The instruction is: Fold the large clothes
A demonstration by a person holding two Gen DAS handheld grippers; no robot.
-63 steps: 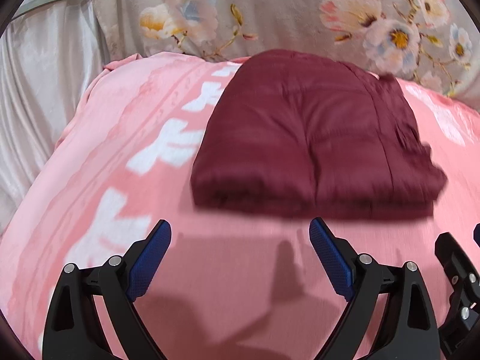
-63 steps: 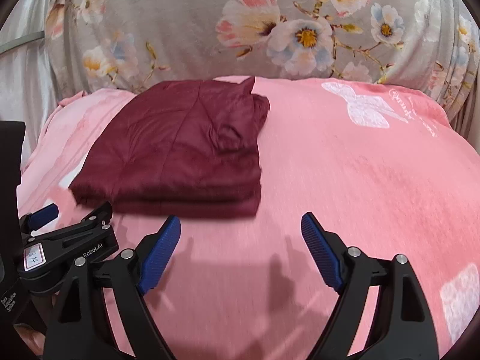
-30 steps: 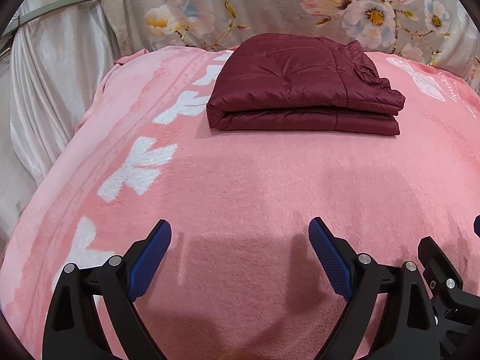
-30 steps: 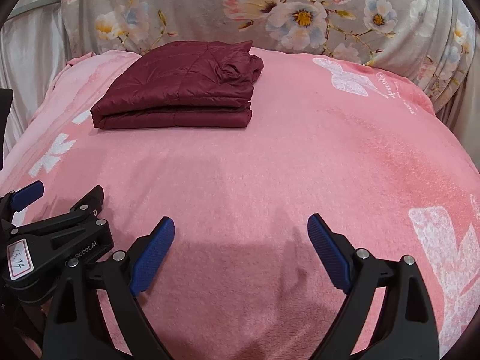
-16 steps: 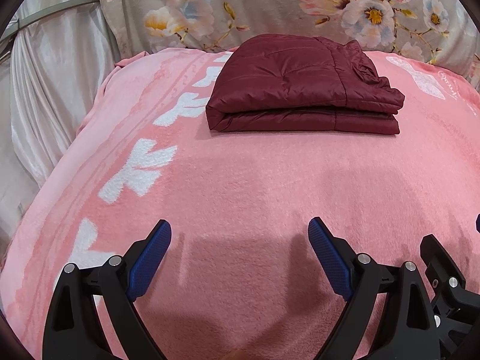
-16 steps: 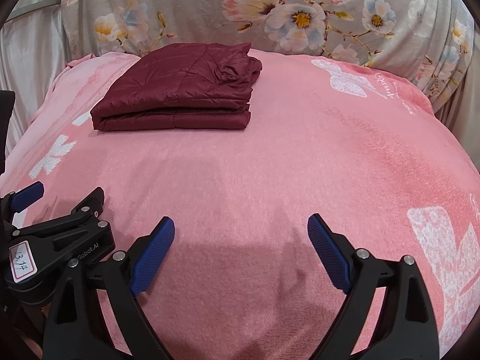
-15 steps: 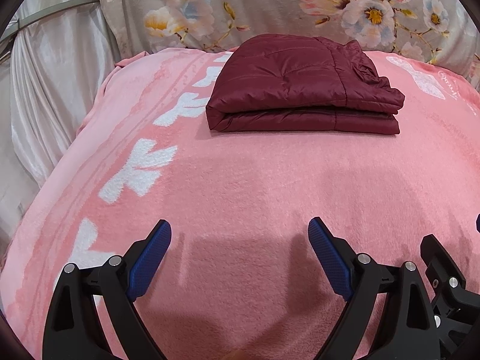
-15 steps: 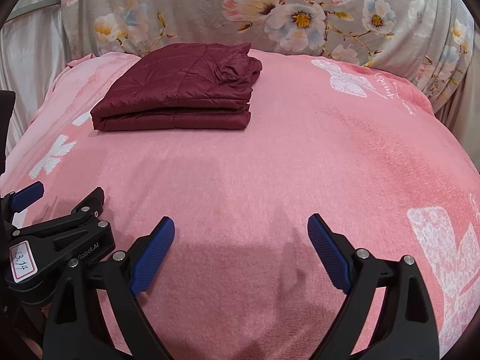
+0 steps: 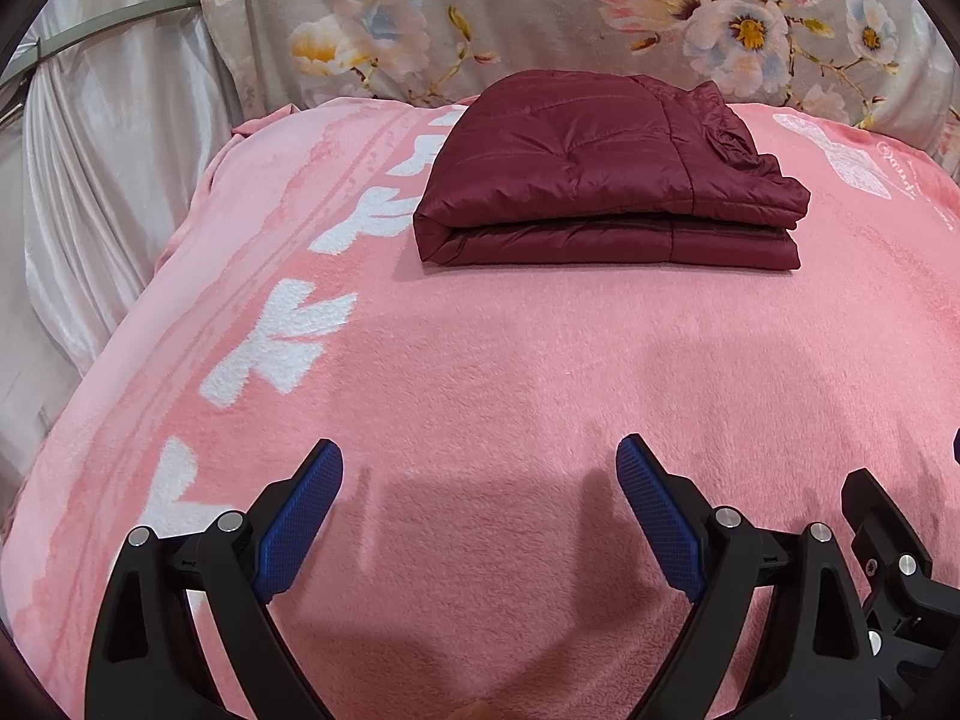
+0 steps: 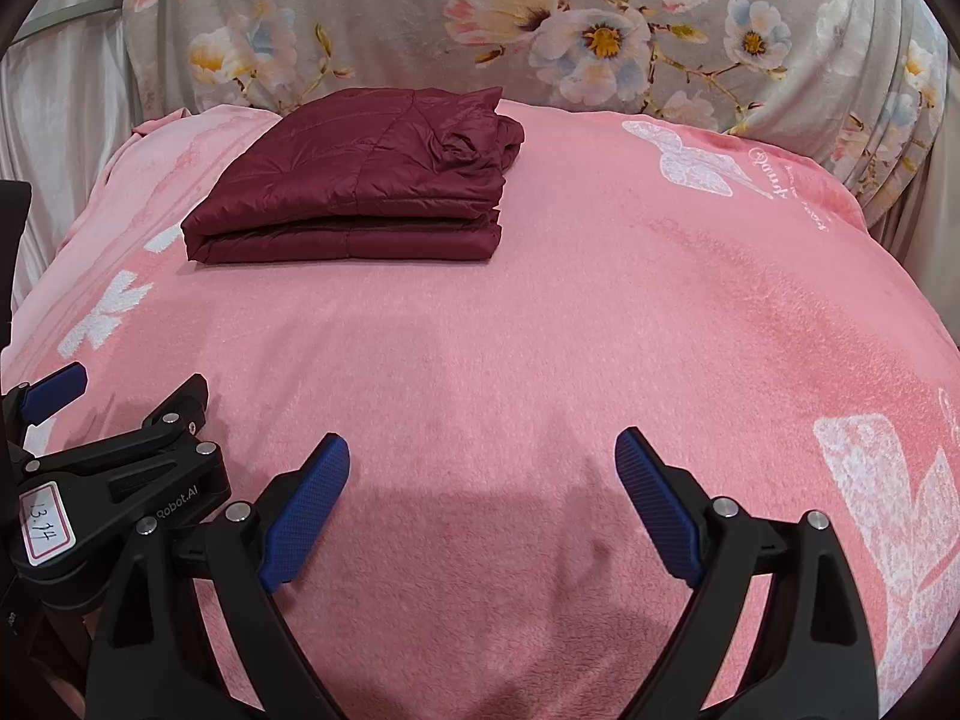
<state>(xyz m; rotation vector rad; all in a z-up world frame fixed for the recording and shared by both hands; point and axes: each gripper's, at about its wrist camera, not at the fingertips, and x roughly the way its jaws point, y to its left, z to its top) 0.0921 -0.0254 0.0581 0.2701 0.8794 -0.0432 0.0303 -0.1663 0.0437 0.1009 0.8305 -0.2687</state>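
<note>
Maroon puffer jacket (image 9: 606,180) sits folded in a tidy stack at the far end of the pink blanket (image 9: 510,372), well apart from both claws. Left gripper (image 9: 480,504) and right gripper (image 10: 483,498) hang spread wide, holding nothing. Looks basically done to me; I'd just keep clear of the stack so the layers don't slide

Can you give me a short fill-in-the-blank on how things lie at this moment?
1. The maroon jacket lies ____ on the pink blanket.
2. The left gripper and the right gripper both stand ____, with nothing between their pads.
3. Behind the jacket is a cushion printed with ____.

Missing words: folded; open; flowers
</note>
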